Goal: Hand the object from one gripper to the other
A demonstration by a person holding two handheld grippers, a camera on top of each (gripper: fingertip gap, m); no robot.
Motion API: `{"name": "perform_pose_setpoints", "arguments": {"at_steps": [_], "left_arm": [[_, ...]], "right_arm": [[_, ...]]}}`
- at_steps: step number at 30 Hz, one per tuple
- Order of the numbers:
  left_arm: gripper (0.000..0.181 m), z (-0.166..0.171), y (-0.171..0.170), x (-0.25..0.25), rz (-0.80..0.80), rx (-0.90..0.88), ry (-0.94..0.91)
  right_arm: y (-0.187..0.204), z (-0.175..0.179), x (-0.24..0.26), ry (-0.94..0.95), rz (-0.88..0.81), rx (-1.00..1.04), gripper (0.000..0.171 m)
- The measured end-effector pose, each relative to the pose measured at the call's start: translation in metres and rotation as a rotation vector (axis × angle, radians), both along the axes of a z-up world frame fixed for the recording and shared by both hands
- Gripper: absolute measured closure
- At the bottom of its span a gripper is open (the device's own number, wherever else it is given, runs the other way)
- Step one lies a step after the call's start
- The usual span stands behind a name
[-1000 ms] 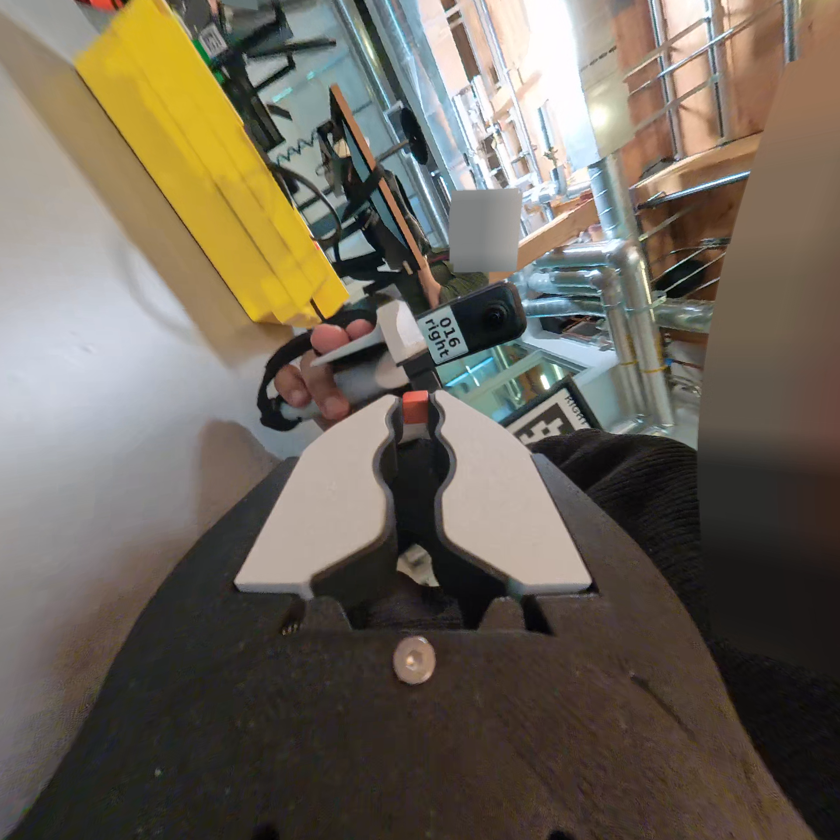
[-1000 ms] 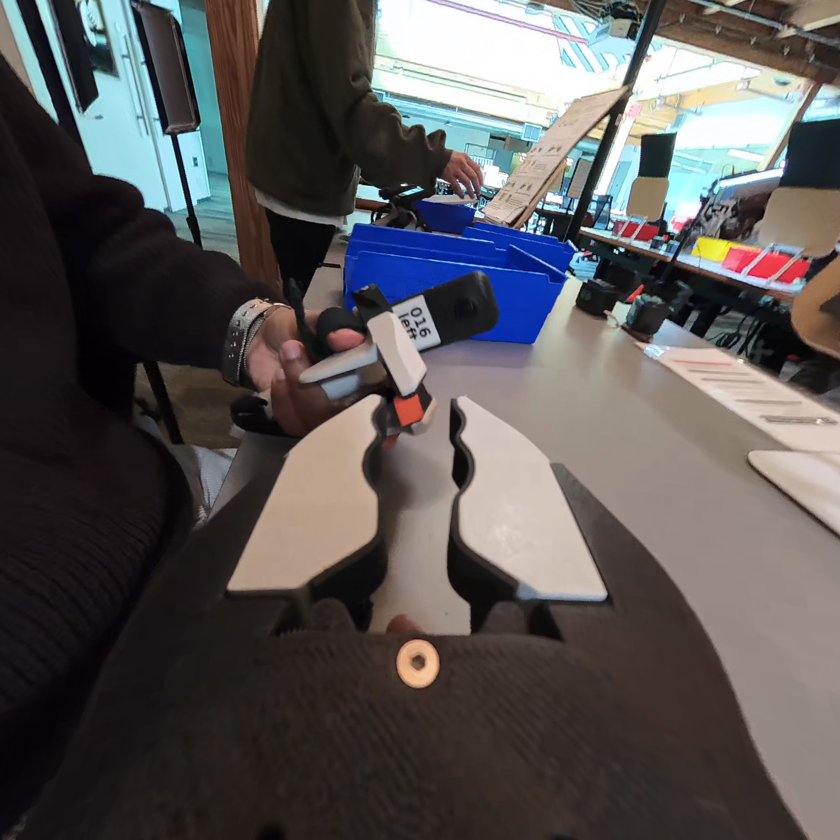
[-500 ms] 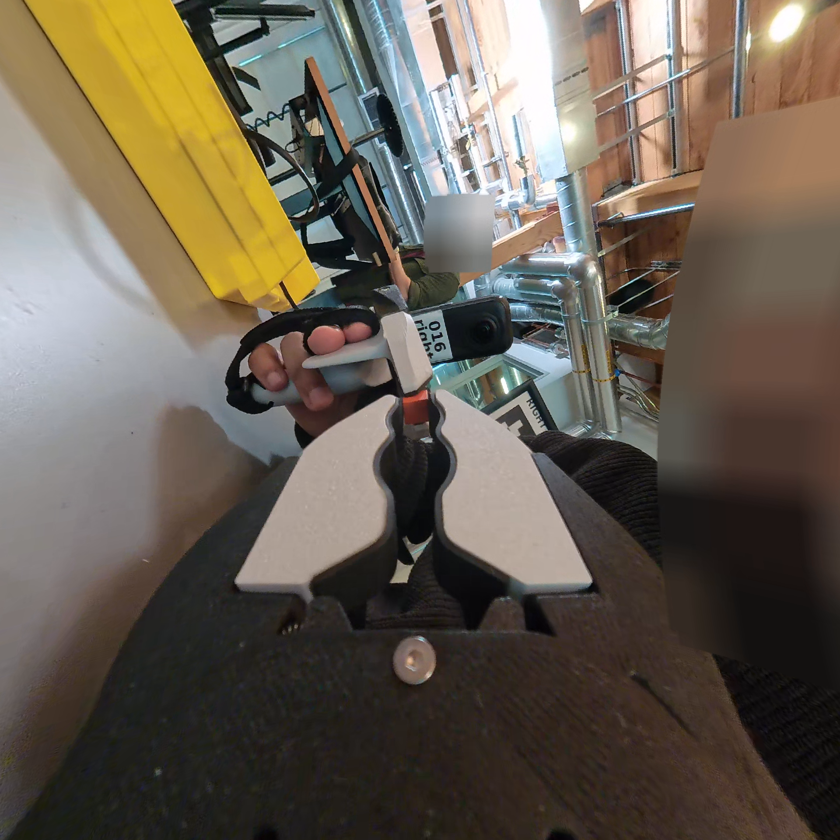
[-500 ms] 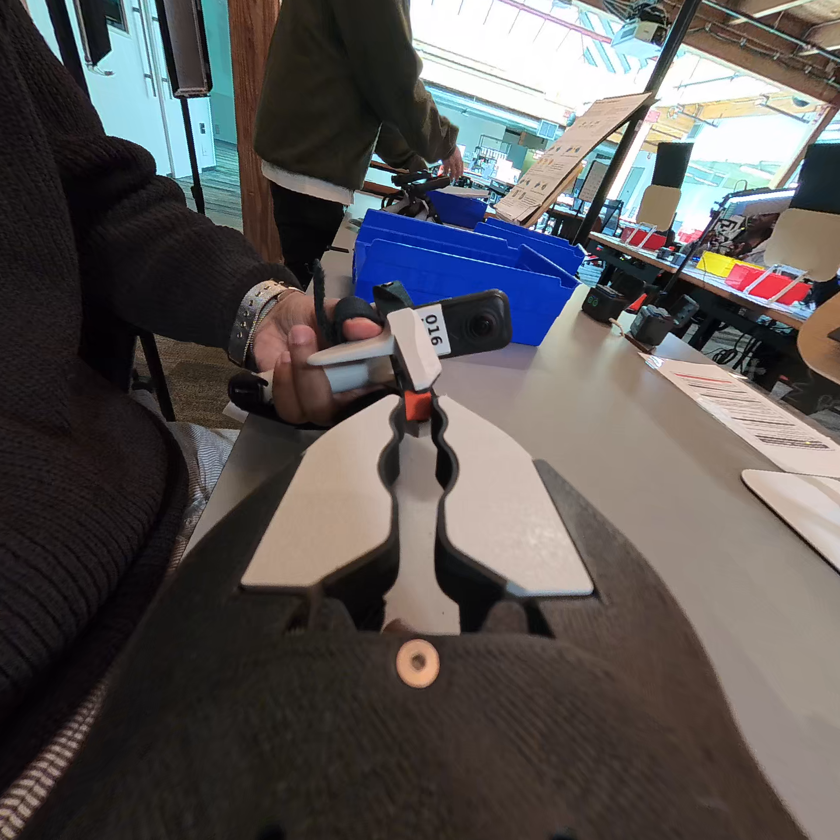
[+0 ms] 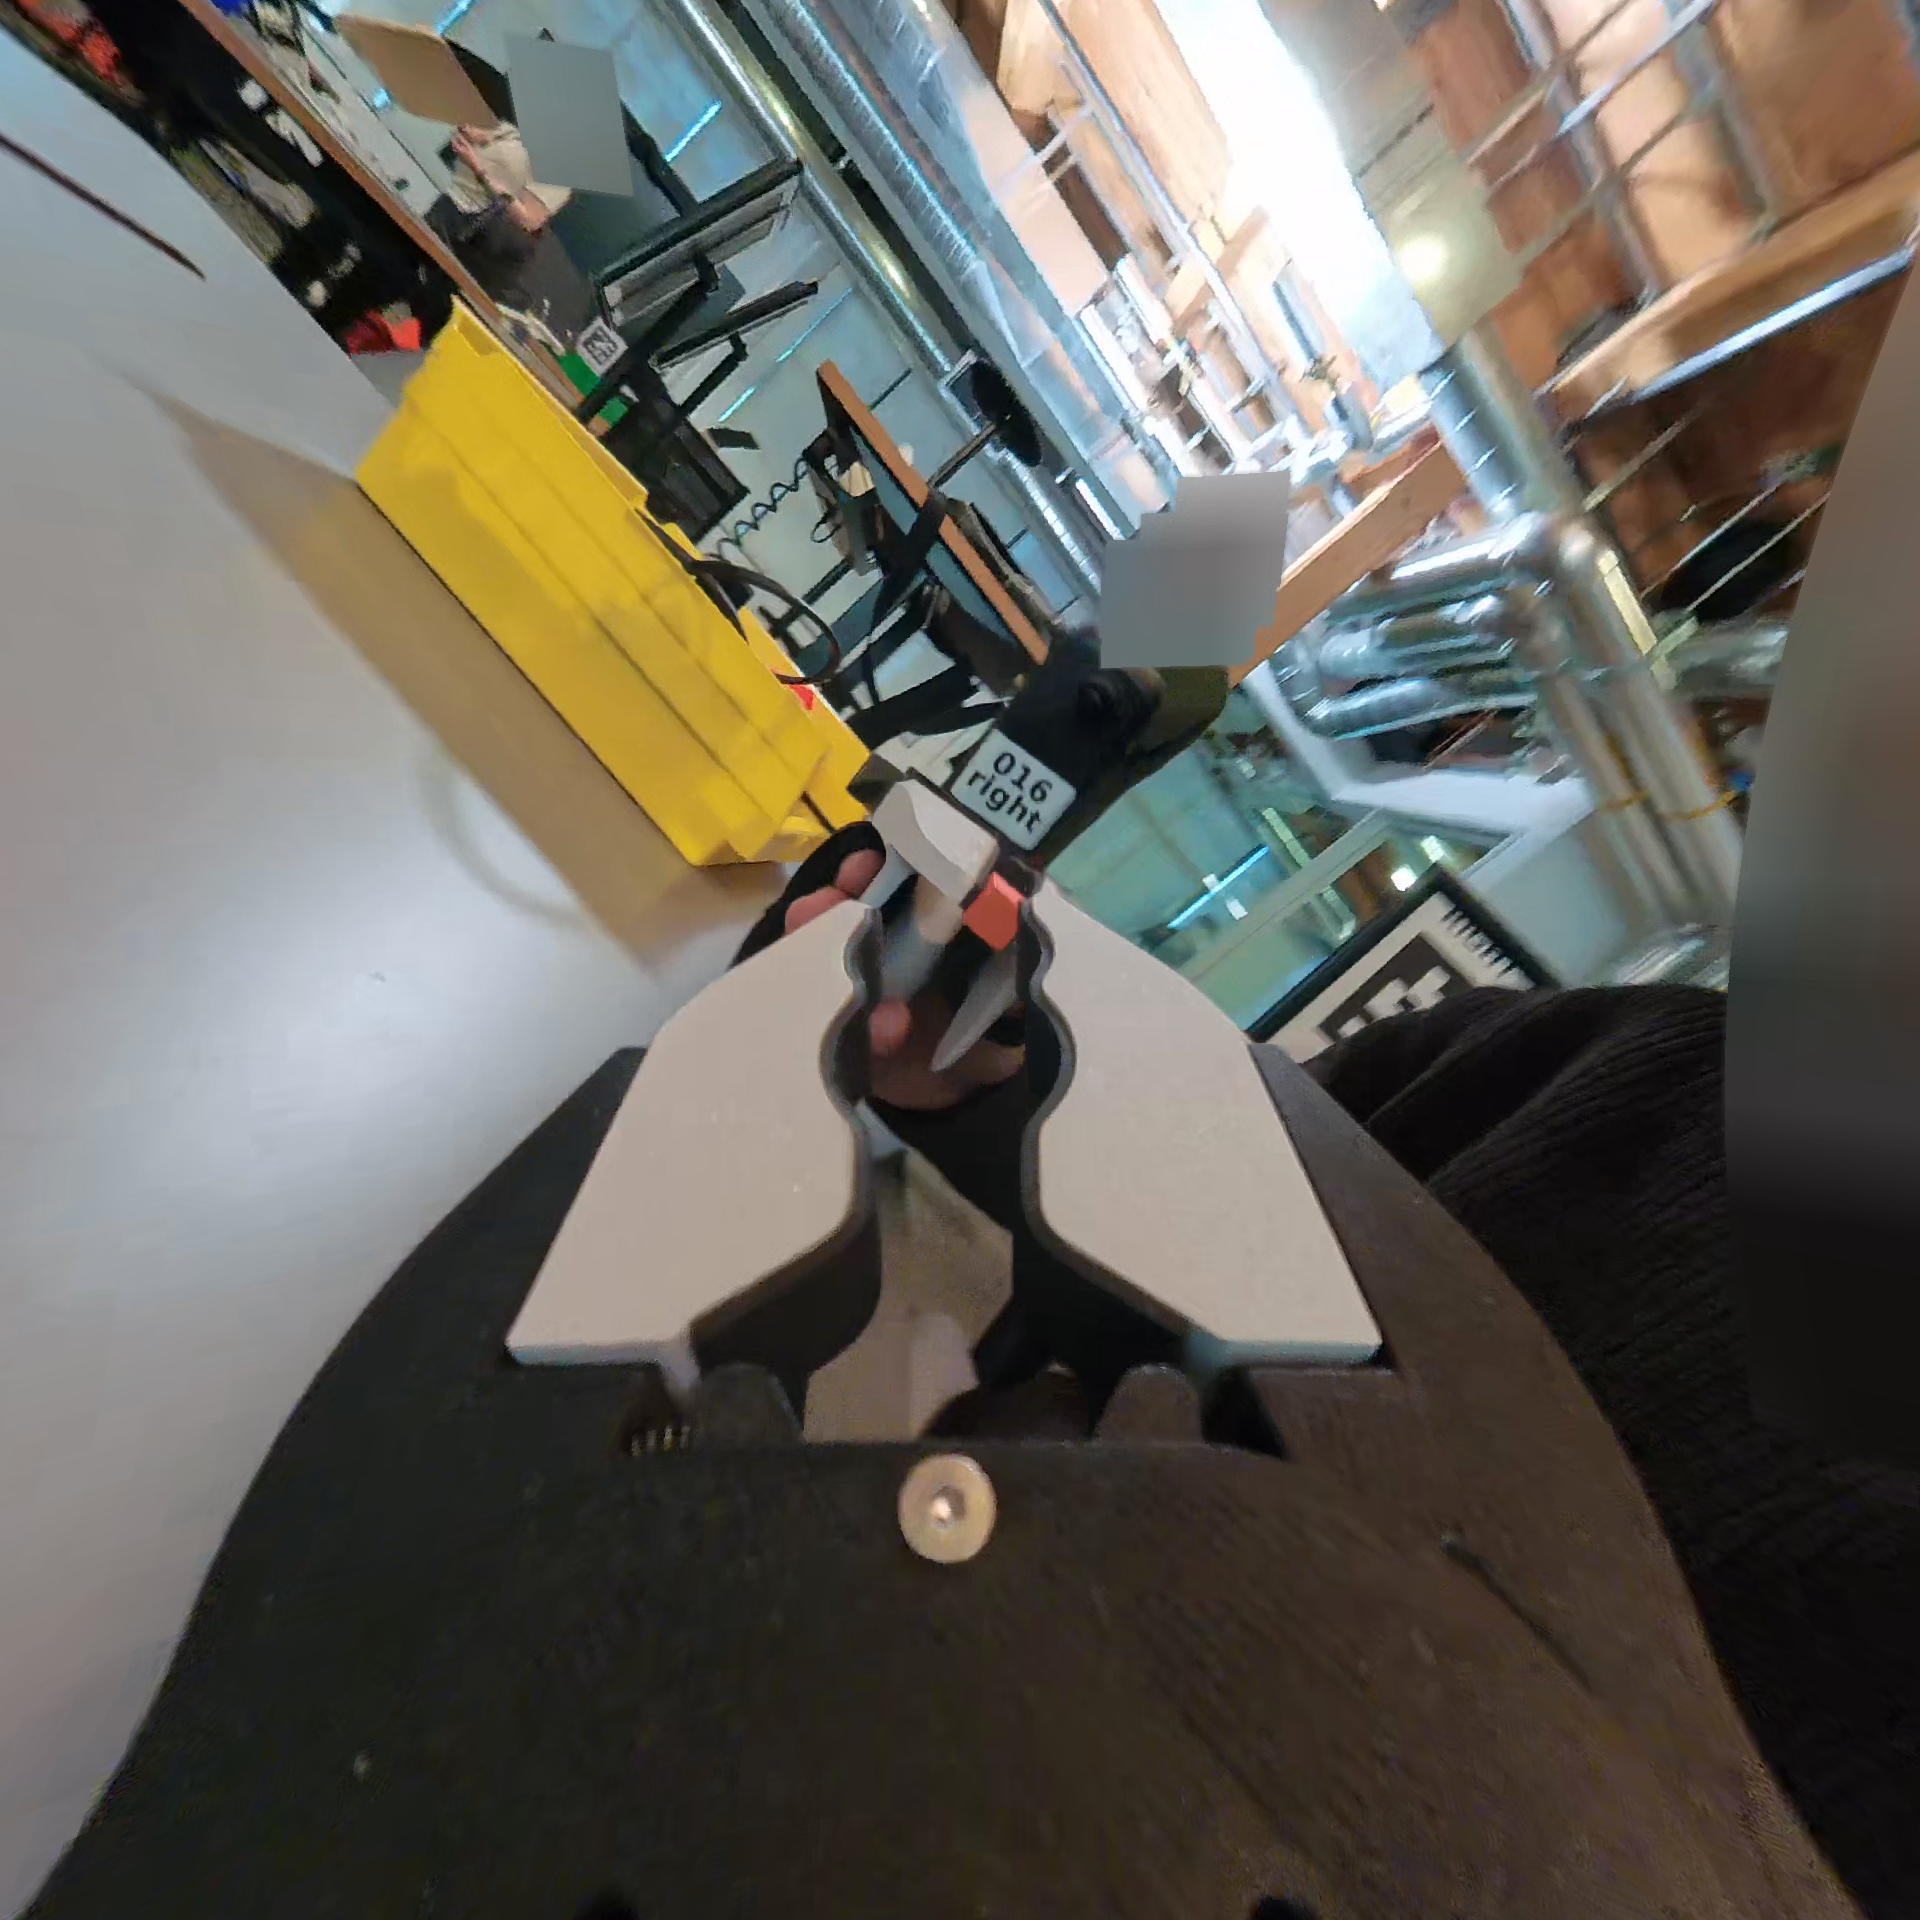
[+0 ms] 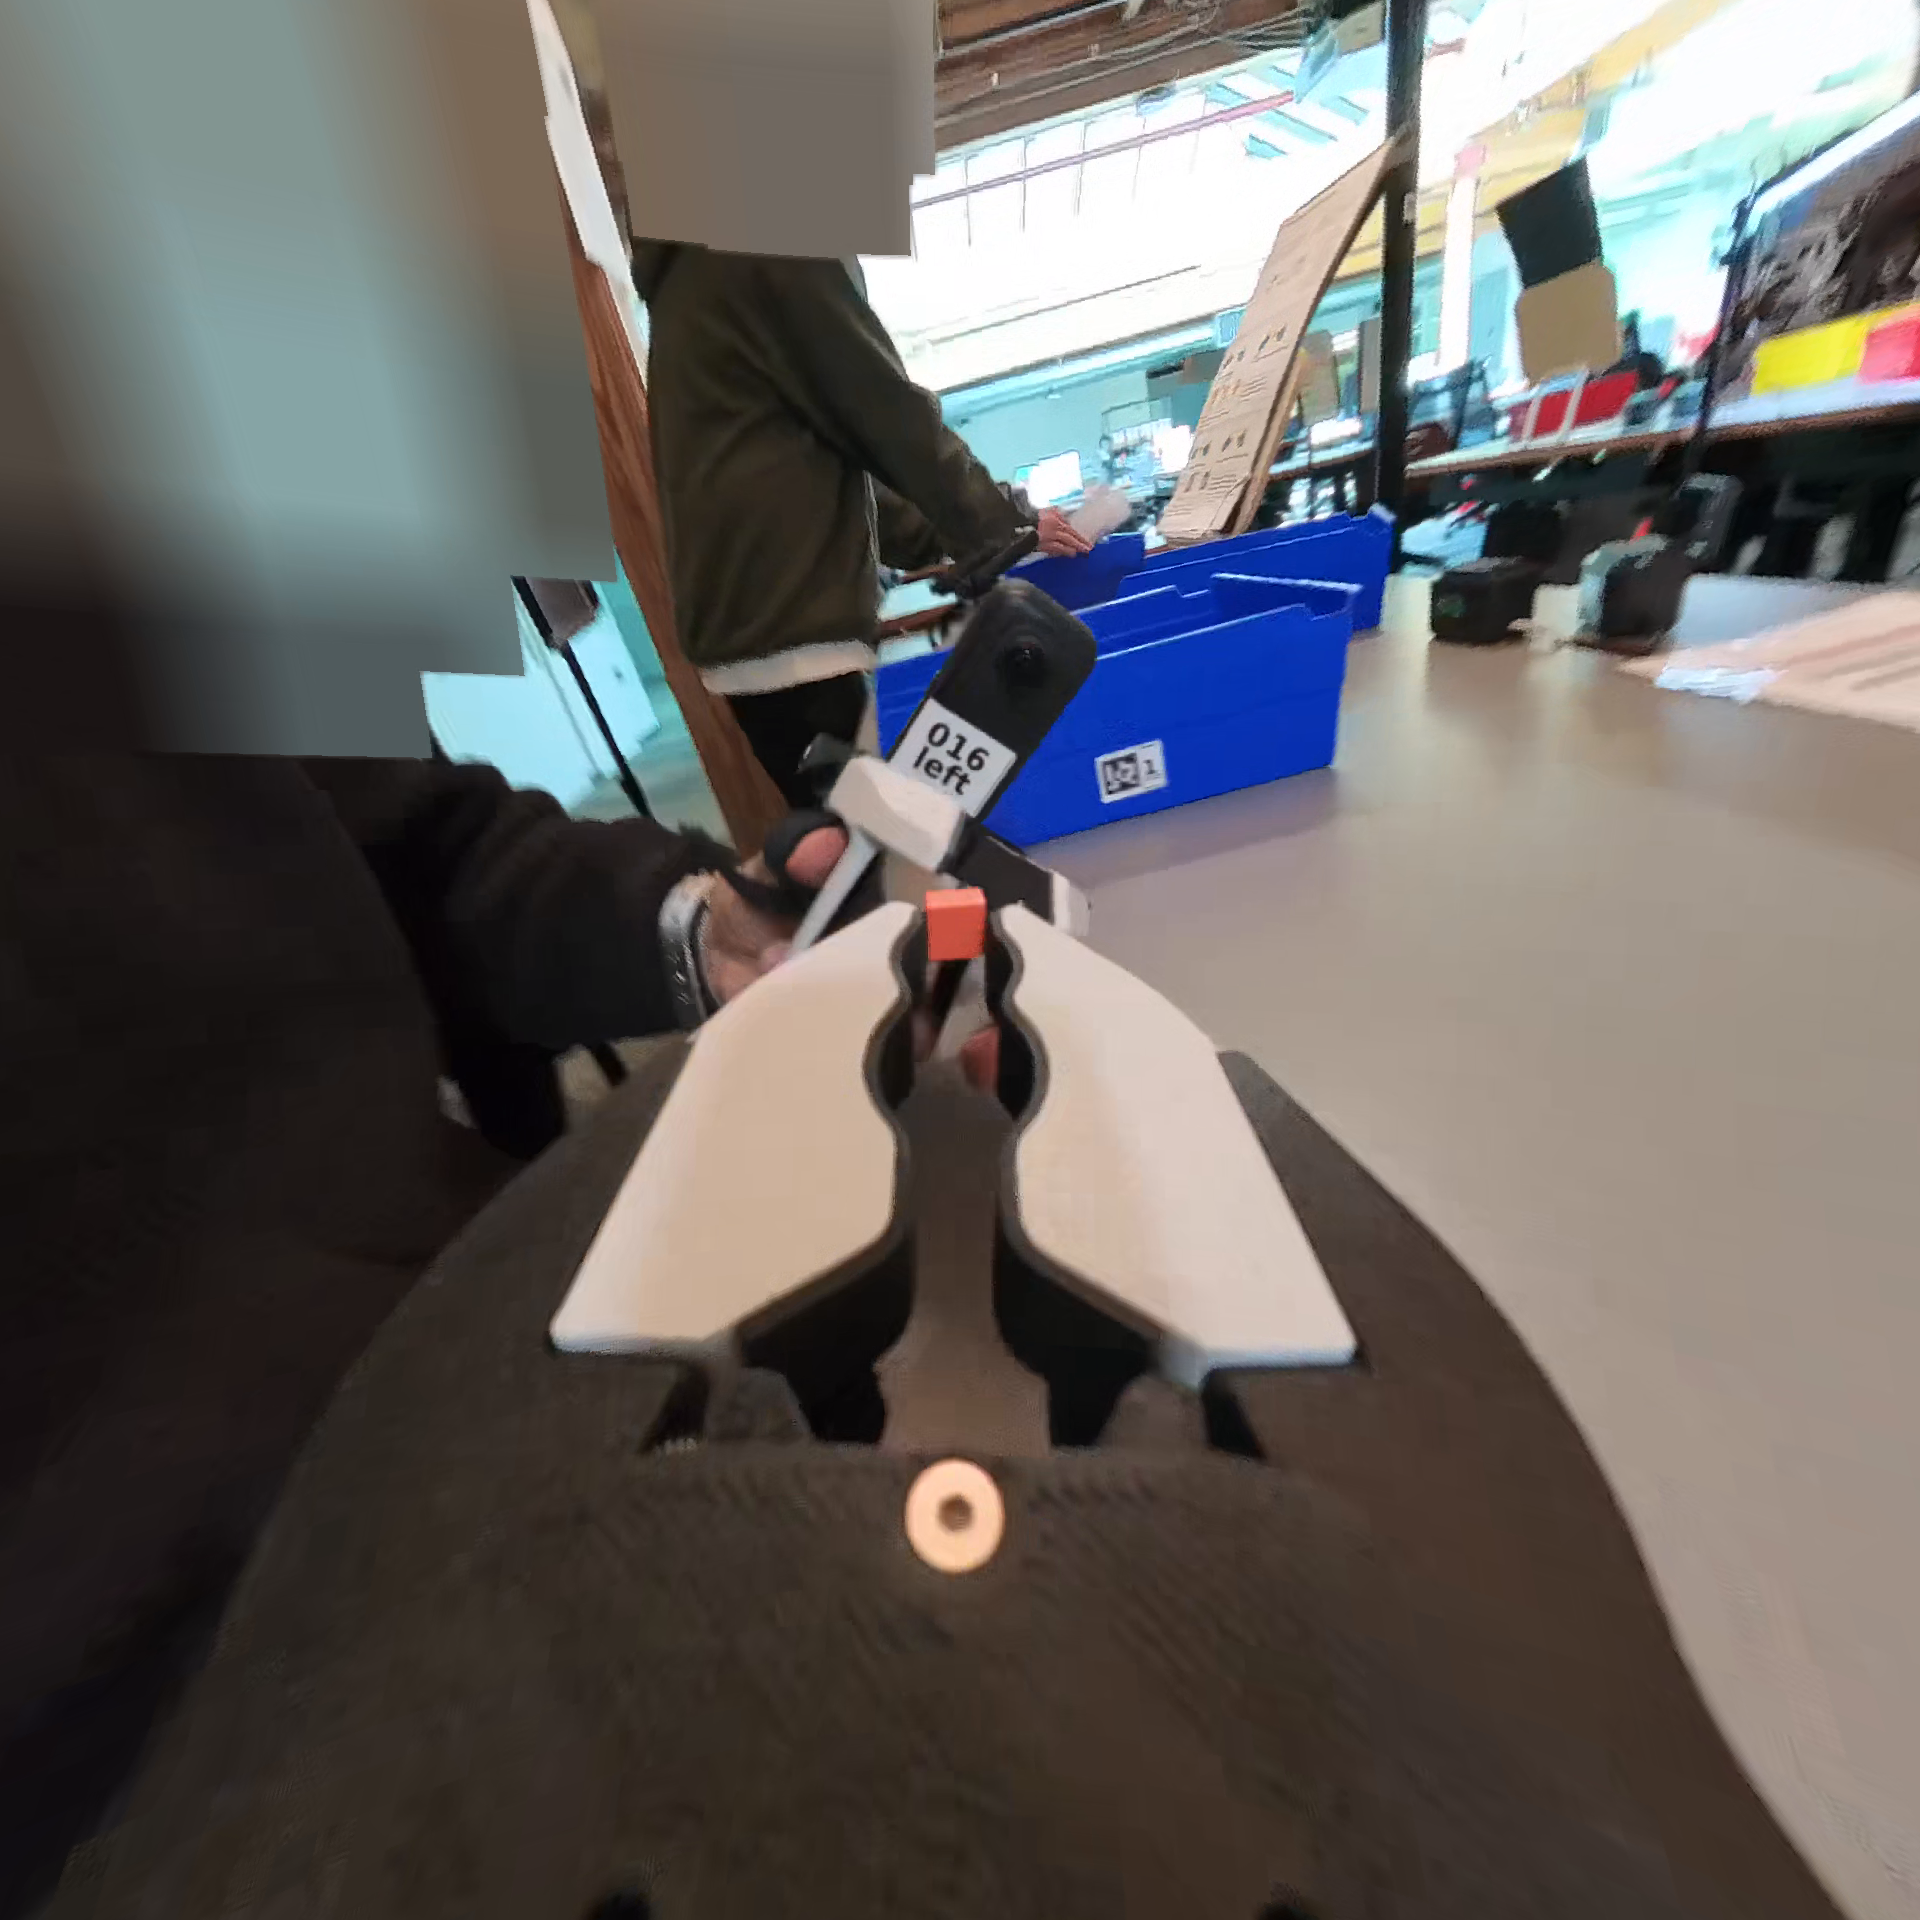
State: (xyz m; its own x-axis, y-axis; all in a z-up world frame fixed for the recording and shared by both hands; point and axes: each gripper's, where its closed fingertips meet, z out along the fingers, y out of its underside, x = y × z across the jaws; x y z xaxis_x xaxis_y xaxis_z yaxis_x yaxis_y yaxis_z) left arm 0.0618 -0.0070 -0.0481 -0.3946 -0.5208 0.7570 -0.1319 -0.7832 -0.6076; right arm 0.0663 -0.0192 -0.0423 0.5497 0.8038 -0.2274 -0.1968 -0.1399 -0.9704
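Though squarish, orange block (image 6: 954, 925) upright.

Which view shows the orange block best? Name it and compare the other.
The right wrist view: the orange block faces the camera squarely, pinched at the right gripper tips. The left wrist view shows the same block smaller and tilted, beside the open left gripper.

Blue bins (image 6: 1122, 717) across bare tabletop (image 6: 1507, 987)

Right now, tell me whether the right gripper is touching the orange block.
Touching. The right wrist view shows the right gripper closed on the orange block, its tips against both sides with no gap visible.
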Motion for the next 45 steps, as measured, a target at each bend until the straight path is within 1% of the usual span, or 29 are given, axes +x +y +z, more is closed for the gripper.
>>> {"name": "perform_pose_setpoints", "arguments": {"at_steps": [1,5,8,10,14,17,21,27,30,32,34,36,38,41,45], "left_arm": [[0.158,0.0,-0.002,0.0,0.012,0.056,0.002],[0.156,-0.001,-0.01,0.001,0.076,0.324,0.005],[0.15,-0.003,-0.012,0.003,0.155,0.549,0.015],[0.146,-0.005,-0.013,0.004,0.195,0.663,0.026],[0.147,-0.008,-0.016,0.005,0.24,0.831,0.026],[0.156,-0.009,-0.021,0.004,0.265,0.956,0.008],[0.161,-0.013,-0.026,0.006,0.272,1.053,0.012],[0.169,-0.016,-0.026,0.006,0.28,1.098,0.017],[0.17,-0.016,-0.027,0.006,0.277,1.132,0.016],[0.171,-0.016,-0.027,0.006,0.276,1.143,0.014],[0.171,-0.016,-0.025,0.006,0.284,1.149,0.029],[0.171,-0.02,-0.02,0.007,0.297,1.178,0.072],[0.172,-0.026,-0.013,0.008,0.32,1.225,0.132],[0.172,-0.039,-0.003,0.009,0.34,1.319,0.243],[0.172,-0.054,0.002,0.009,0.346,1.491,0.346]], "right_arm": [[0.0,0.002,0.002,0.058,0.016,-0.047,0.161],[0.002,0.004,0.008,0.26,0.081,-0.228,0.161],[0.001,0.0,0.006,0.344,0.14,-0.35,0.161],[0.001,-0.004,0.003,0.373,0.174,-0.414,0.161],[-0.002,-0.011,-0.003,0.418,0.241,-0.536,0.161],[-0.003,-0.014,-0.005,0.466,0.283,-0.603,0.161],[-0.004,-0.016,-0.006,0.511,0.322,-0.659,0.16],[-0.006,-0.018,-0.009,0.531,0.357,-0.705,0.16],[-0.007,-0.018,-0.009,0.546,0.373,-0.717,0.16],[-0.004,-0.021,-0.009,0.552,0.359,-0.724,0.152],[0.002,-0.027,-0.006,0.535,0.301,-0.719,0.141],[0.008,-0.032,0.0,0.486,0.22,-0.698,0.139],[0.013,-0.038,0.006,0.383,0.121,-0.659,0.139],[0.017,-0.047,0.013,0.175,-0.016,-0.587,0.142],[0.018,-0.052,0.011,0.039,-0.093,-0.548,0.143]]}}
